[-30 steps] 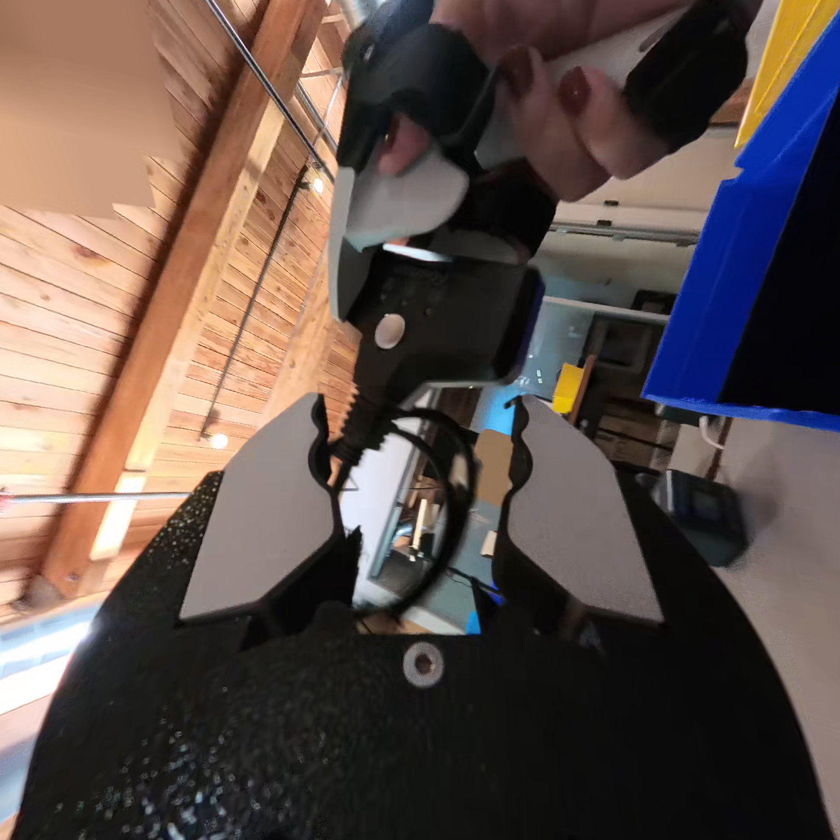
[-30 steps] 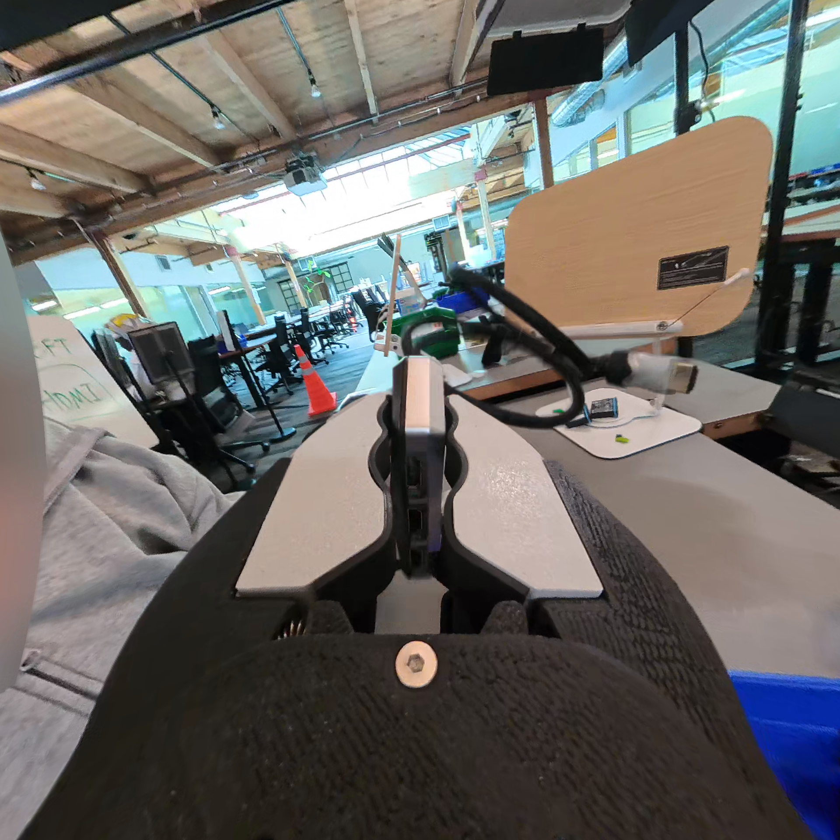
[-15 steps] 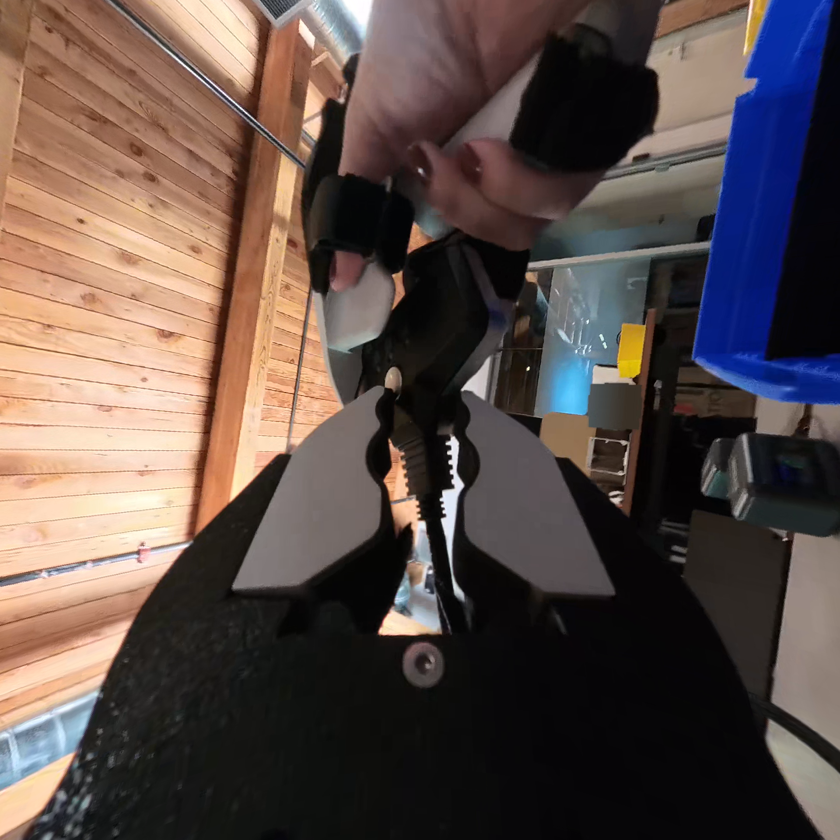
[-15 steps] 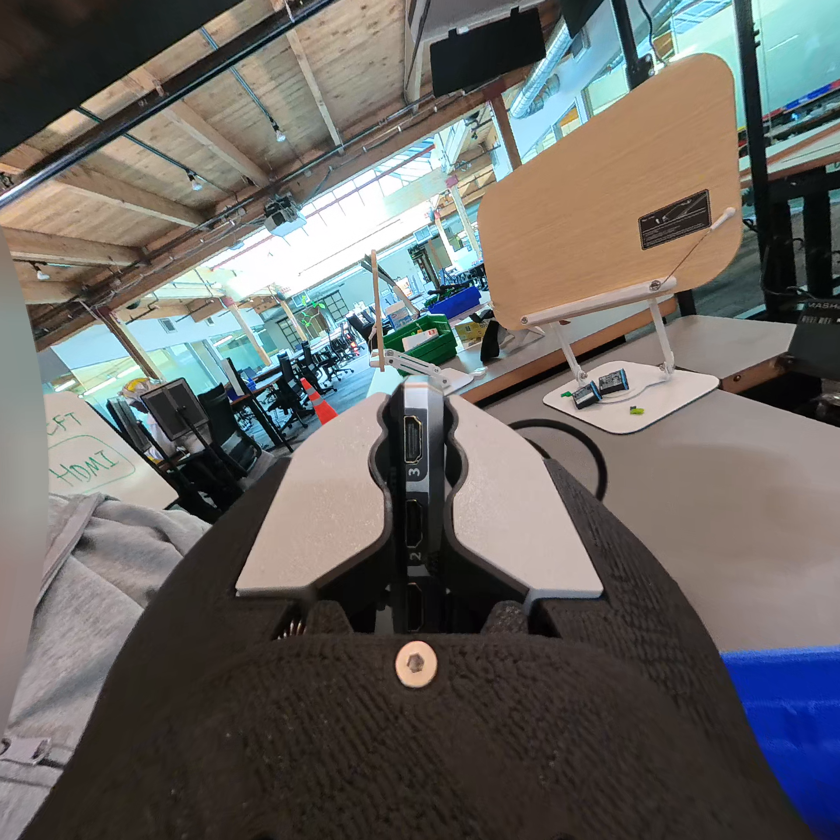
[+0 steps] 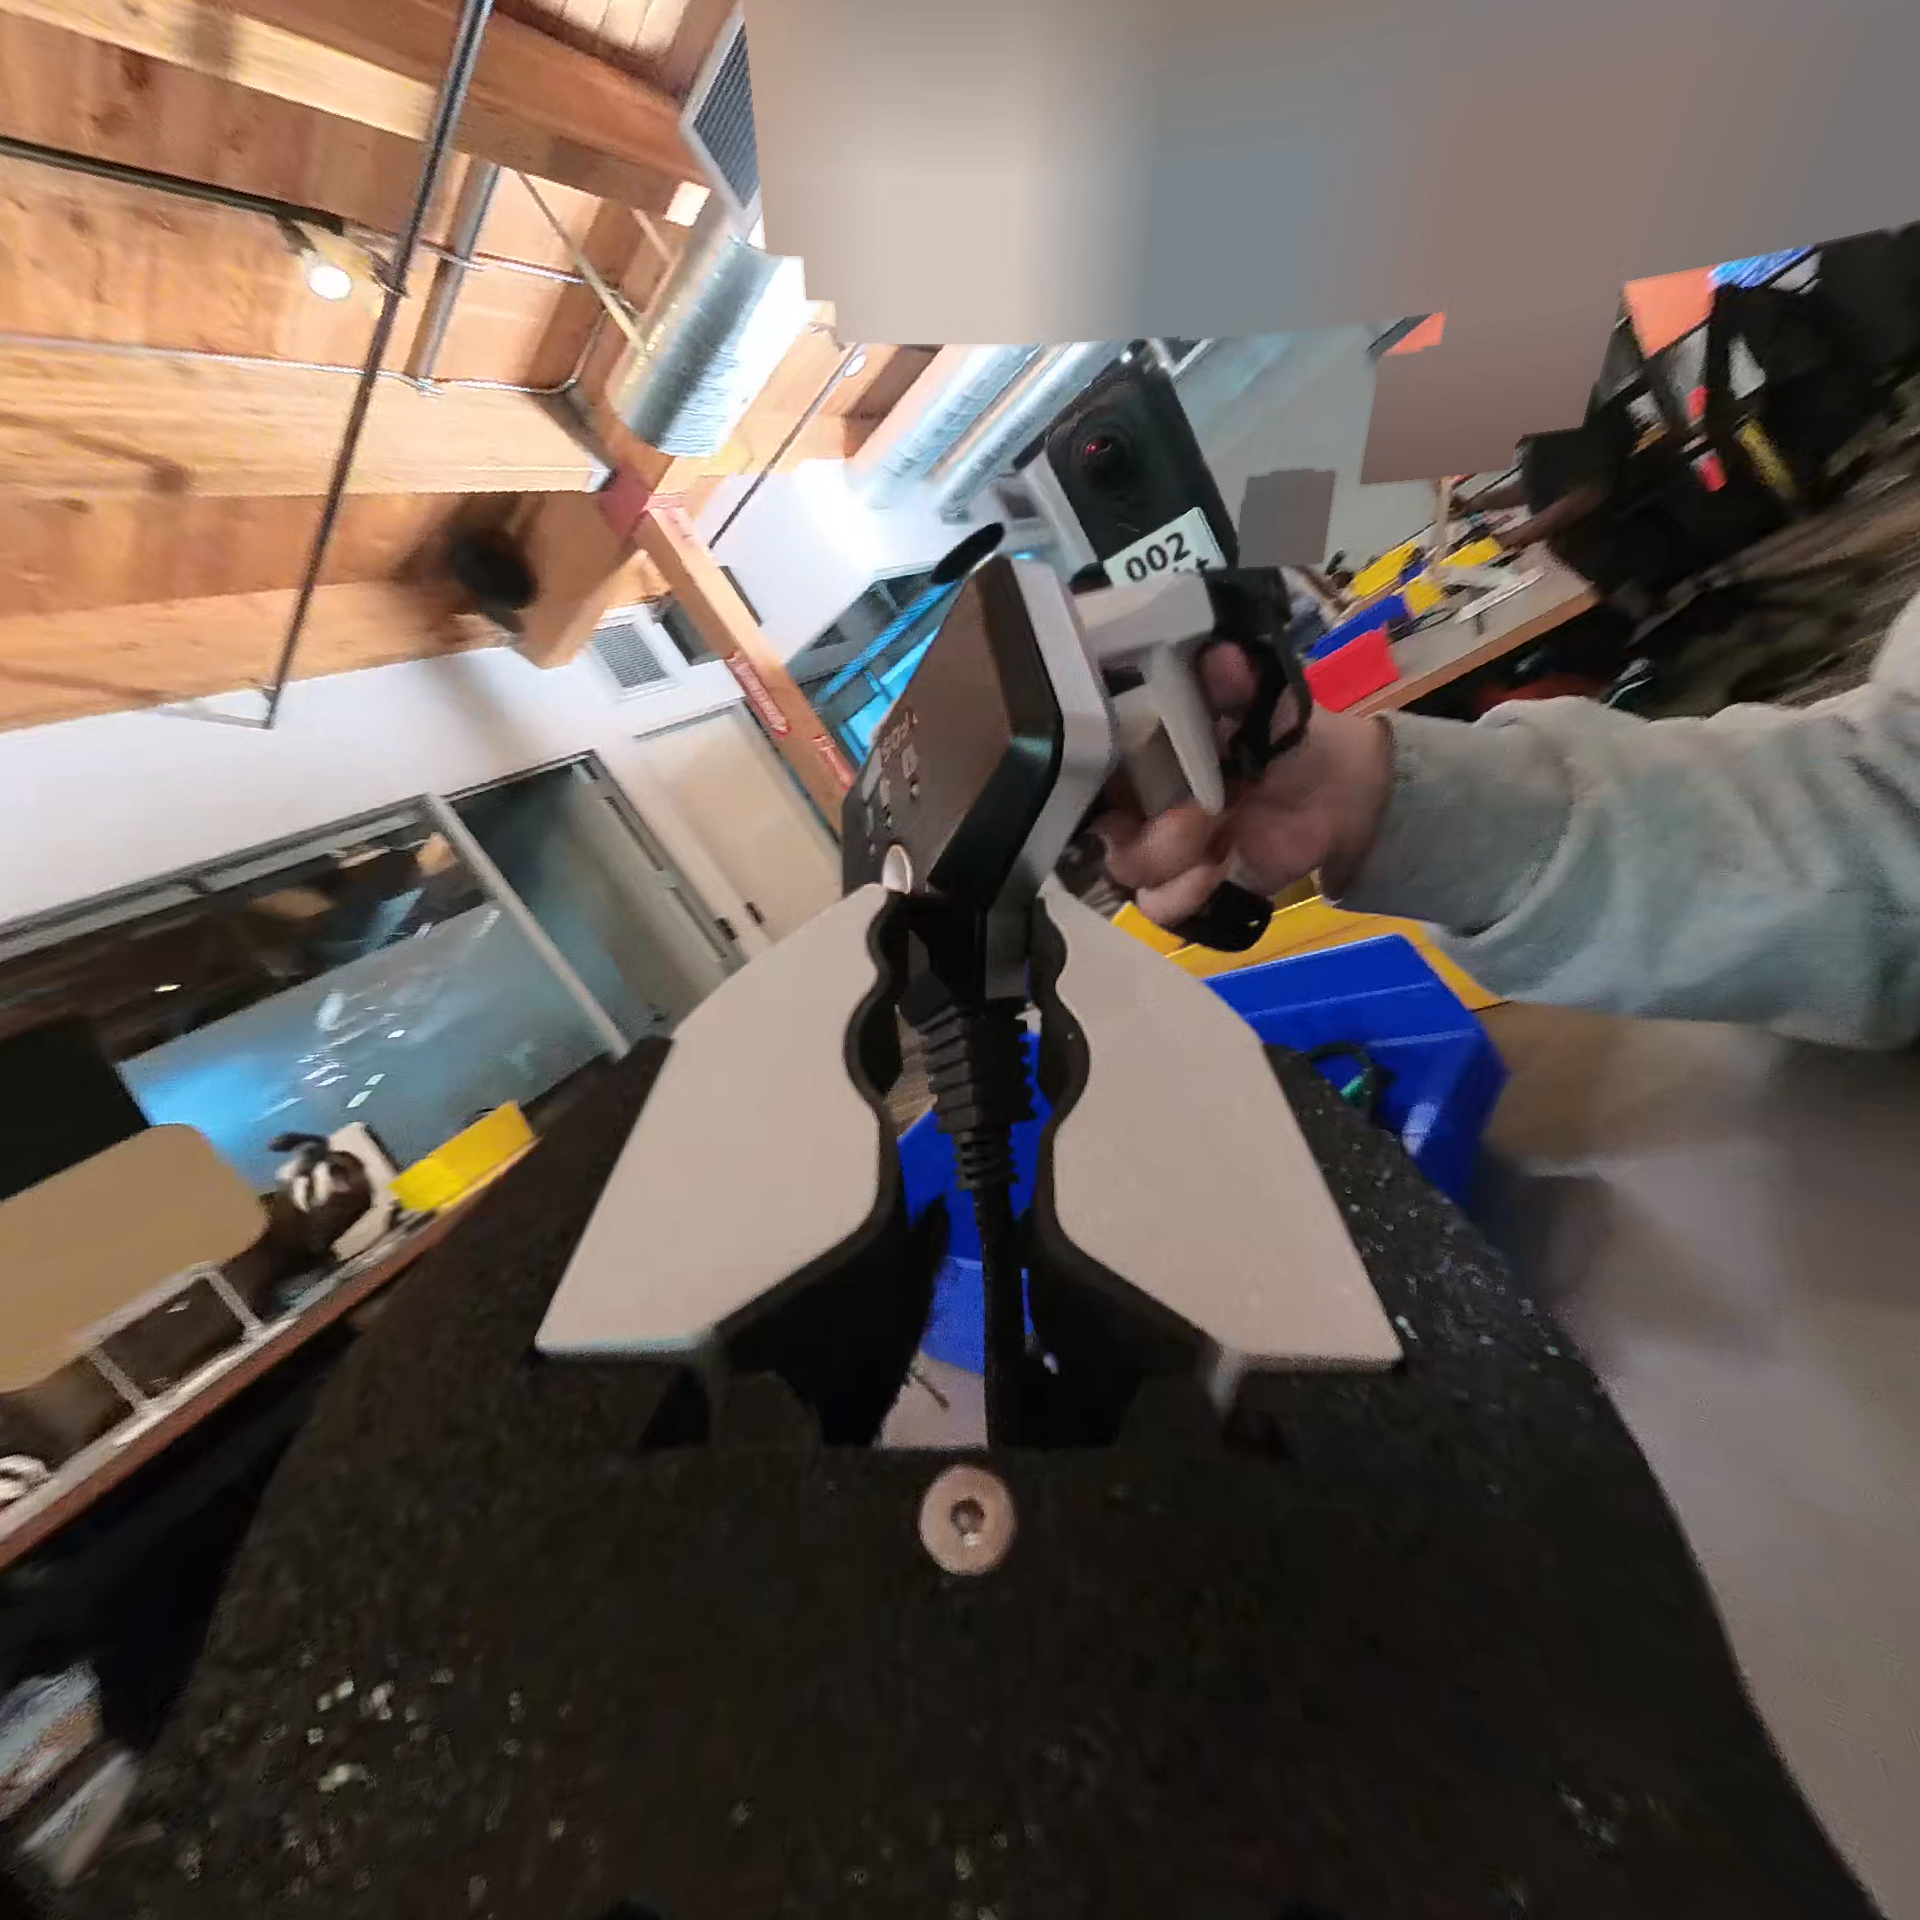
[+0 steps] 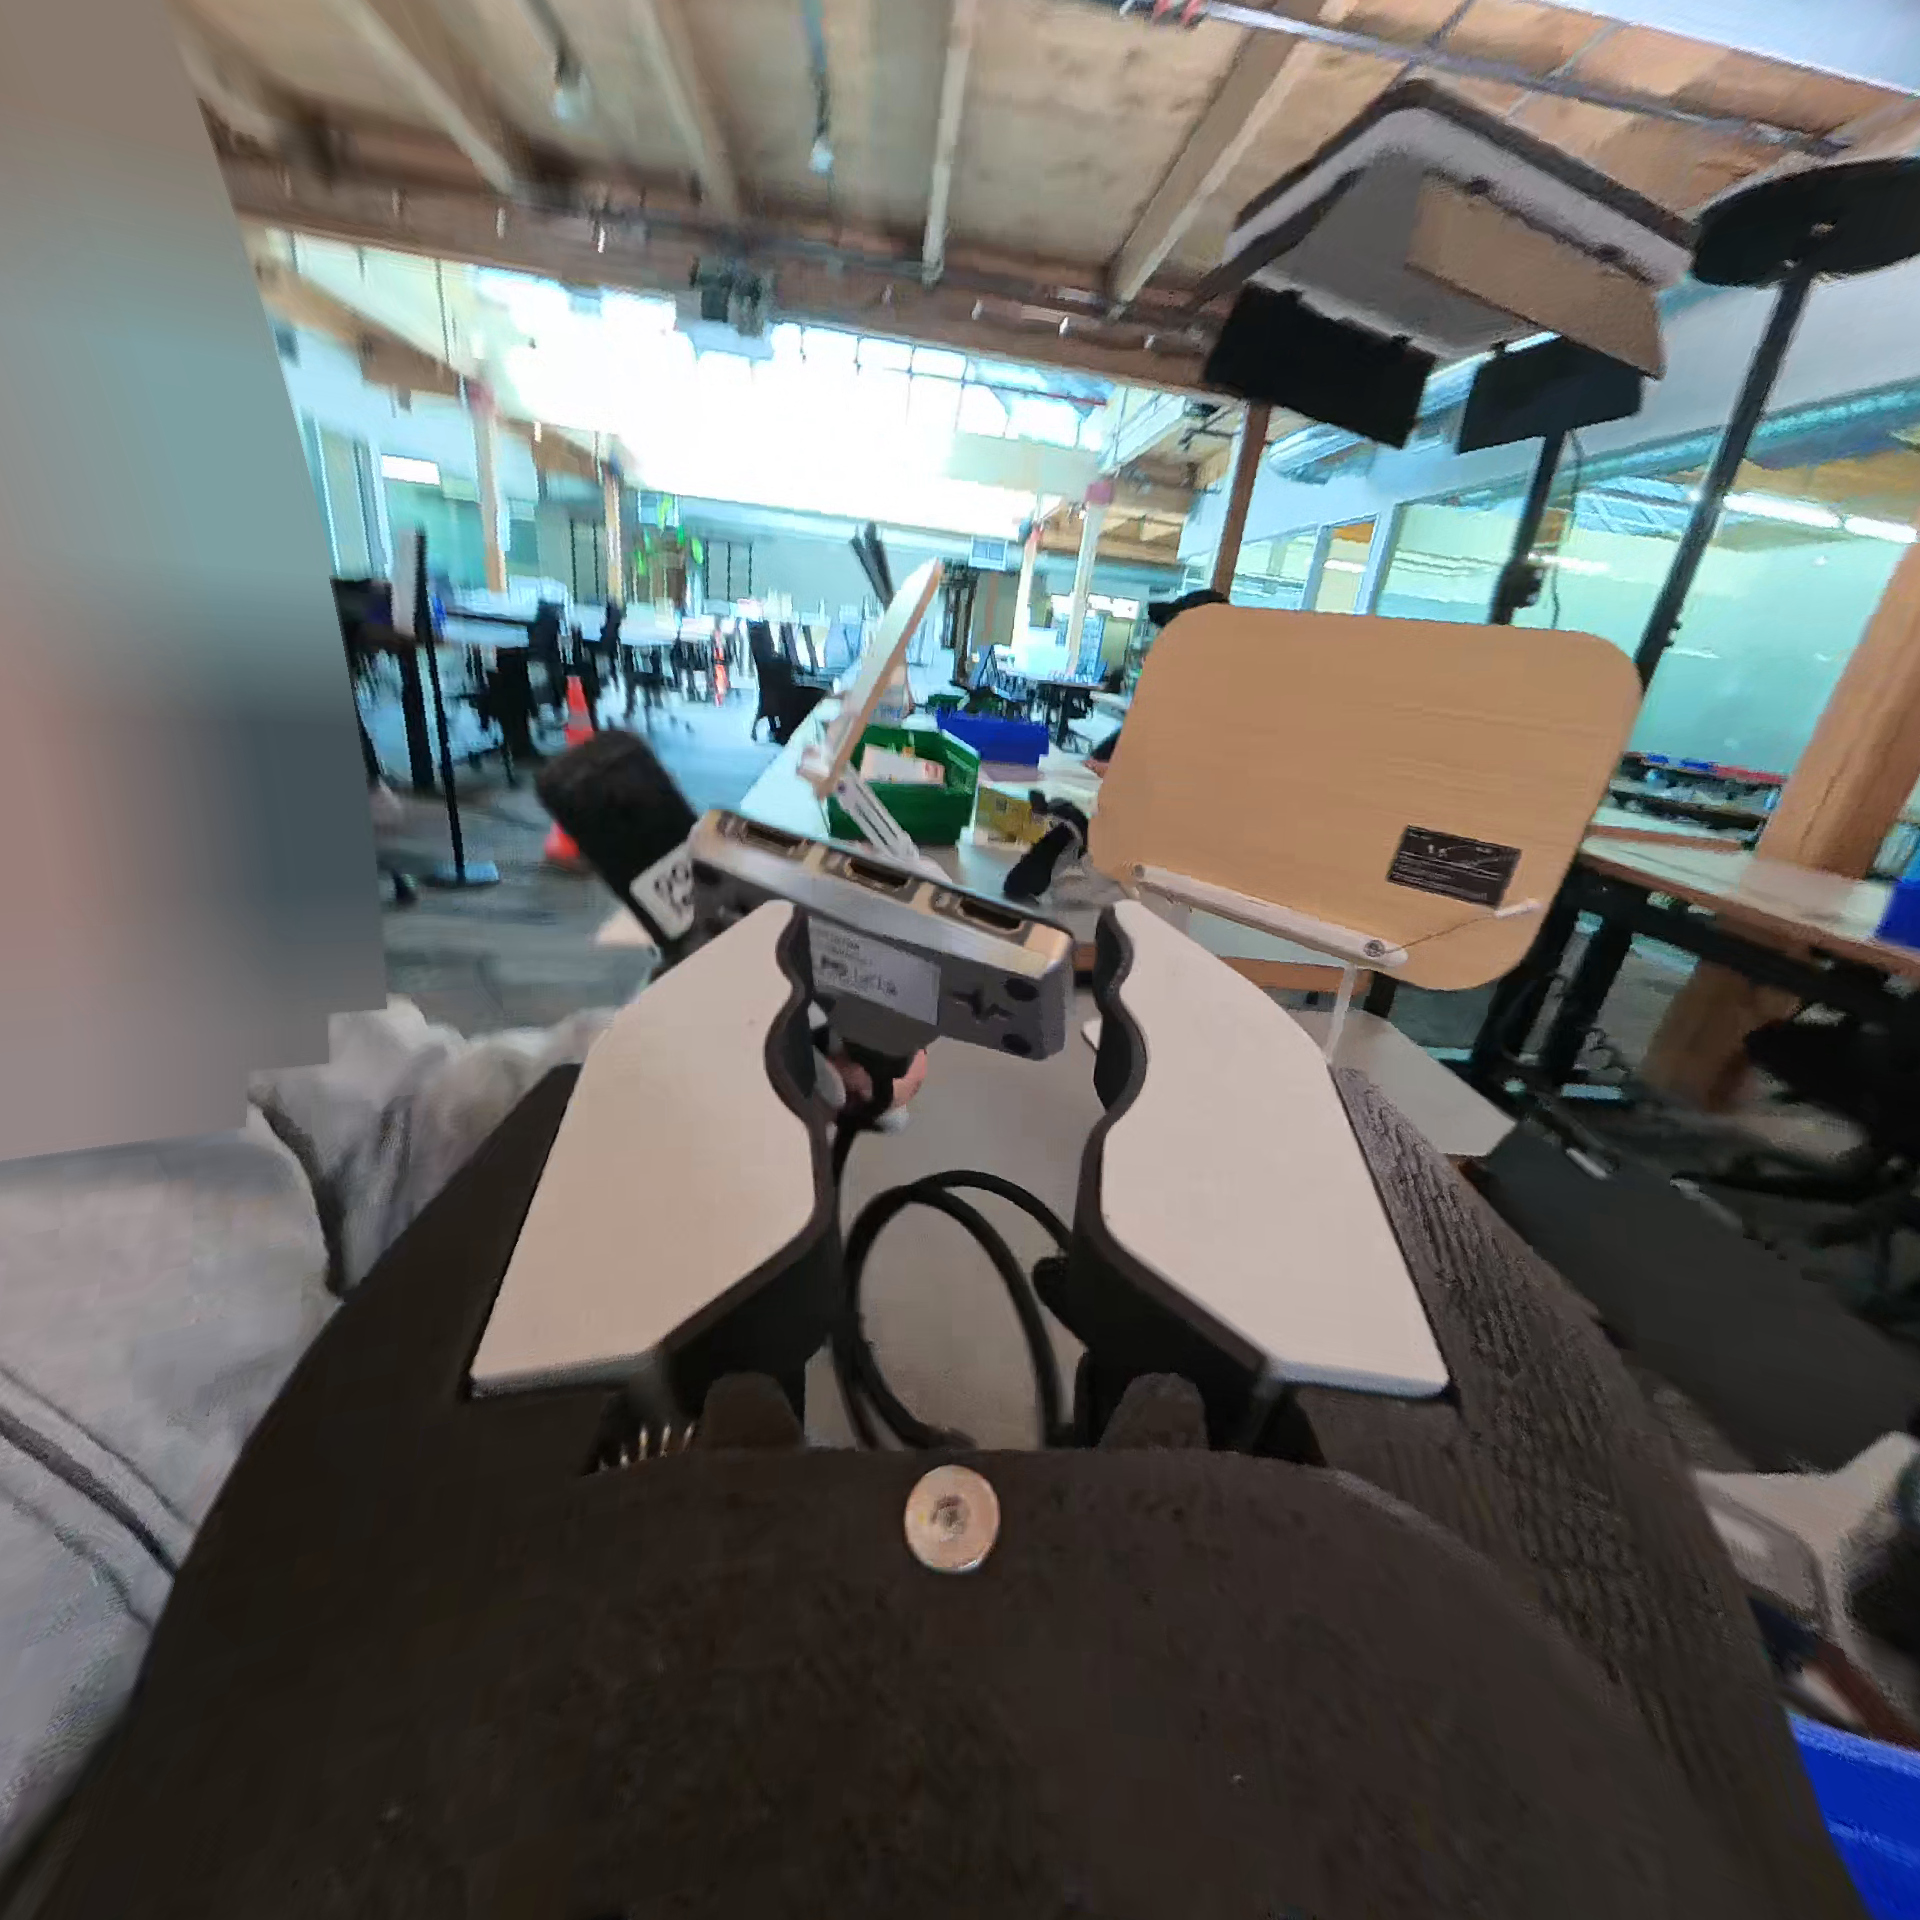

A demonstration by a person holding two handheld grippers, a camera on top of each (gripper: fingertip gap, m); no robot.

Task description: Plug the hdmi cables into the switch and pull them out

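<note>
In the left wrist view, my left gripper [image 5: 961, 925] is shut on the ribbed black plug end [image 5: 961, 1070] of a black cable [image 5: 1003, 1299]. The cable joins a small grey and black switch box [image 5: 966, 748] just past the fingertips. My right gripper [image 6: 940, 935] is open. The box [image 6: 935, 971] hangs between its spread fingertips, with a gap on the right side. The cable loops below it [image 6: 935, 1299]. The right gripper also shows in the left wrist view [image 5: 1143, 665], held by a hand in a grey sleeve, beside the box.
A blue bin [image 5: 1371, 1029] and a yellow bin [image 5: 1288, 925] stand just behind the box. A wooden board on a white stand [image 6: 1371, 790] sits on the grey table [image 6: 1392, 1081] to the right. A green bin [image 6: 914, 795] is farther back. A blue bin edge [image 6: 1860, 1808] shows at bottom right. About 7 cm separates my left fingertips from my right.
My left gripper closed on the cable's plug end at the box. My right gripper, which was shut on the box, has opened and let it go. Both views swung round.
</note>
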